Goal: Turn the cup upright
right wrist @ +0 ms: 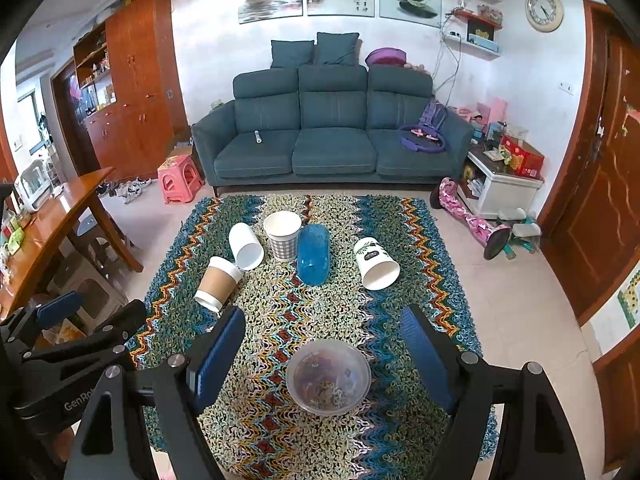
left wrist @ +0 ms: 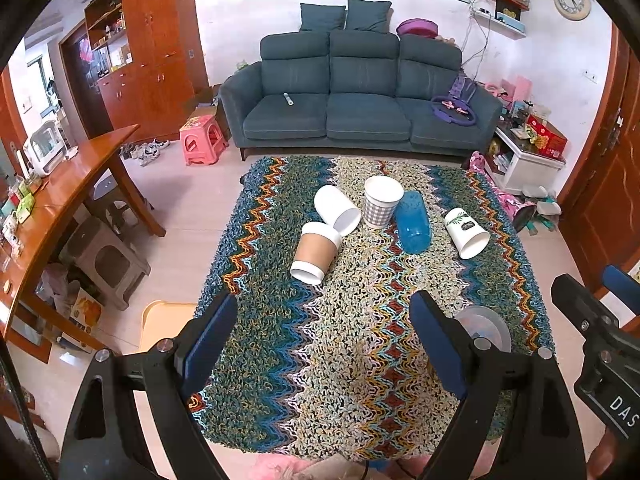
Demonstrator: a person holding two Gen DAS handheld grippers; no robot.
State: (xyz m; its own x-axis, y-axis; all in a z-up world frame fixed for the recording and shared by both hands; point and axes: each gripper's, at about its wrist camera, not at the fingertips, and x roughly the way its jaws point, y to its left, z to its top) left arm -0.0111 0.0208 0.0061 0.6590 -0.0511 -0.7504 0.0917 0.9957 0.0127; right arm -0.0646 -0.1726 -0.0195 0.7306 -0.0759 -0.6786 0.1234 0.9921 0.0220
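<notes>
The right gripper (right wrist: 322,350) hangs over the near part of a table (right wrist: 420,240) covered in zigzag-patterned knit, its 2 blue-padded fingers (right wrist: 222,354) spread wide with nothing between them, and a clear bowl (right wrist: 328,378) sits upright on the cloth below the gap. Farther back, 4 cups lie on their sides: a brown-sleeved cup (right wrist: 218,283), a plain white cup (right wrist: 246,246), a blue cup (right wrist: 313,254) and a leaf-printed cup (right wrist: 376,263), while a checked cup (right wrist: 282,235) stands upright between the white and blue ones. The left gripper (right wrist: 72,324) shows at the left edge.
</notes>
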